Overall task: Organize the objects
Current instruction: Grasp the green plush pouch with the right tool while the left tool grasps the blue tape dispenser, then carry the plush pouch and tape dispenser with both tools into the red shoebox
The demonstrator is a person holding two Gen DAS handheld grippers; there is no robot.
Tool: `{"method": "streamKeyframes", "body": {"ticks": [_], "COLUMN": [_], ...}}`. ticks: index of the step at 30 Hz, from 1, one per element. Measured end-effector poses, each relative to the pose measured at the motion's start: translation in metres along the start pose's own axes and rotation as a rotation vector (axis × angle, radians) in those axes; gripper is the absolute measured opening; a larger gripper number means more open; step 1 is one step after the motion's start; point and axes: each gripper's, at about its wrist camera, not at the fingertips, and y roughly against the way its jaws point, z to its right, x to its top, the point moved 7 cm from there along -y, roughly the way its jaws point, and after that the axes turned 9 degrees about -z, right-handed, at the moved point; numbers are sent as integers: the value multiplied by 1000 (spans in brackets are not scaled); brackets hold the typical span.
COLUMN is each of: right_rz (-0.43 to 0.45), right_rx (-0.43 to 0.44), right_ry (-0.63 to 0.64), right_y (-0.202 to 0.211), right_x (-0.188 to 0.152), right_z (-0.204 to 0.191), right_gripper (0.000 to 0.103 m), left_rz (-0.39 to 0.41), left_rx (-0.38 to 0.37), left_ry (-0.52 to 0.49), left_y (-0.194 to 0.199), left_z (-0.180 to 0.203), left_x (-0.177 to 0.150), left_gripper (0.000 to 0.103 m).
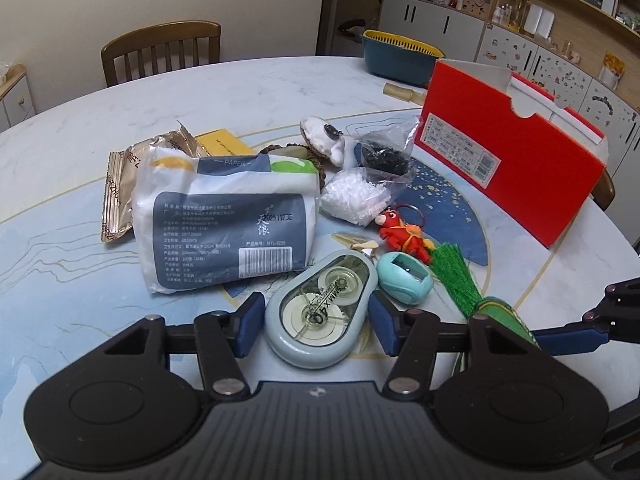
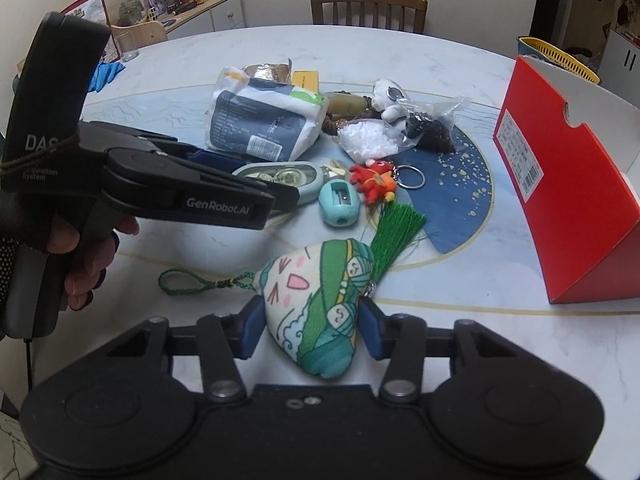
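Note:
My left gripper [image 1: 316, 322] straddles a pale blue correction tape dispenser [image 1: 320, 312] lying on the table; its blue pads sit at both sides with small gaps, so it looks open. The left gripper also shows in the right wrist view [image 2: 280, 194]. My right gripper [image 2: 310, 326] has its pads against a green and white fabric sachet [image 2: 316, 300] with a green tassel [image 2: 396, 232] and cord loop. The sachet rests on the table. A red open box [image 1: 508, 168] stands at the right, and it shows in the right wrist view too [image 2: 576, 208].
A tissue pack [image 1: 224, 220], foil packet [image 1: 120, 196], yellow pad [image 1: 224, 142], plush toy [image 1: 324, 140], two bead bags [image 1: 360, 196], red keychain [image 1: 404, 234] and teal sharpener [image 1: 404, 278] lie on the marble table [image 1: 80, 280]. A blue basket [image 1: 400, 56] and chair [image 1: 160, 52] stand behind.

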Motion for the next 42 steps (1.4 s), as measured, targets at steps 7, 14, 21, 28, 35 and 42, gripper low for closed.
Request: {"method": "streamKeyframes", "body": {"ticks": [7, 14, 21, 28, 35, 42], "right_rz": [45, 68, 75, 94, 107, 111], "right_rx": [-12, -13, -4, 12, 54, 86], "right_ry": [-9, -18, -37, -56, -50, -10], "right_y": [24, 43, 54, 73, 94, 105], "right_x": [0, -3, -11, -14, -10, -2], "right_z": [7, 17, 32, 53, 71, 87], "right_gripper": [45, 46, 46, 46, 46, 46], "left_rz": [7, 1, -11, -33, -30, -24], "left_rx": [-40, -43, 4, 62, 104, 132], "left_ry": [19, -58, -86, -83, -56, -20], "left_y": [14, 15, 9, -8, -14, -15], "left_z": [0, 13, 22, 28, 31, 35], "left_x": [3, -2, -5, -5, -1, 2], "left_gripper": [23, 25, 74, 74, 62, 51]}}
